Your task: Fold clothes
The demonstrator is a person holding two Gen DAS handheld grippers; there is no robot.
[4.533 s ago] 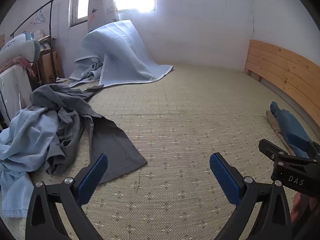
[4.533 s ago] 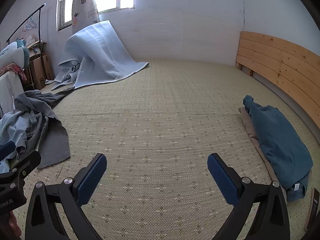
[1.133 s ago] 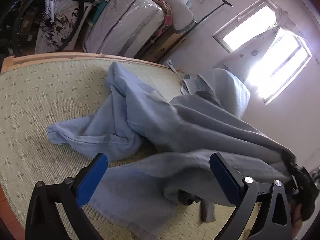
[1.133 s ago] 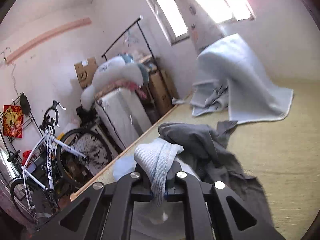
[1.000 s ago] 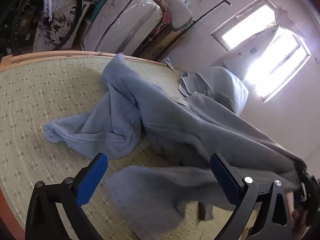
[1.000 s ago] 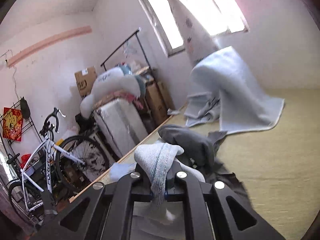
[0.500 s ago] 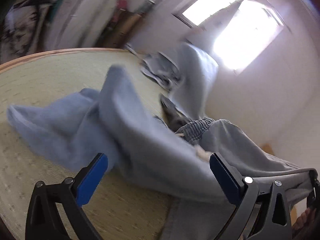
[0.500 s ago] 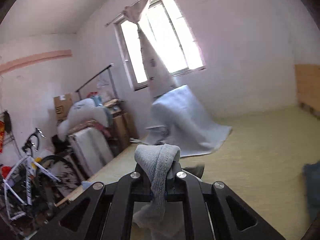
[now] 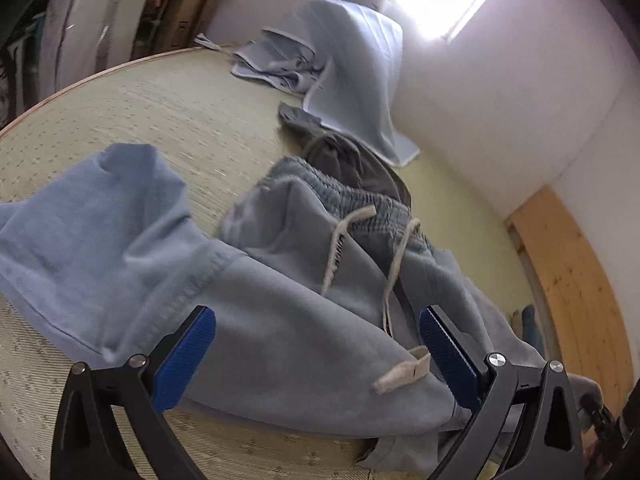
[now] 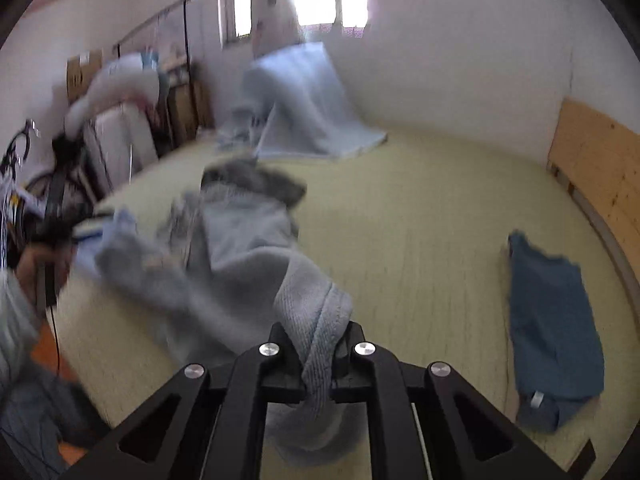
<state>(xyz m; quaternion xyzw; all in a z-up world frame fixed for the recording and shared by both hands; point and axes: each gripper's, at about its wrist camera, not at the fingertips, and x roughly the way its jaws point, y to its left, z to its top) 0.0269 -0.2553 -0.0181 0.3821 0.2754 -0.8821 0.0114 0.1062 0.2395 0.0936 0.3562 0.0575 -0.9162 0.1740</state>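
right claw [image 10: 318, 354] pinches the sweatpants [image 10: 240, 264]; left claw [image 9: 316, 344] gapes empty

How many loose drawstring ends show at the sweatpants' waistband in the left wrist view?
2: one drawstring end hangs below the waistband, the other trails down to the lower leg. Folds may hide more.

No text, label or number is legible in either view.
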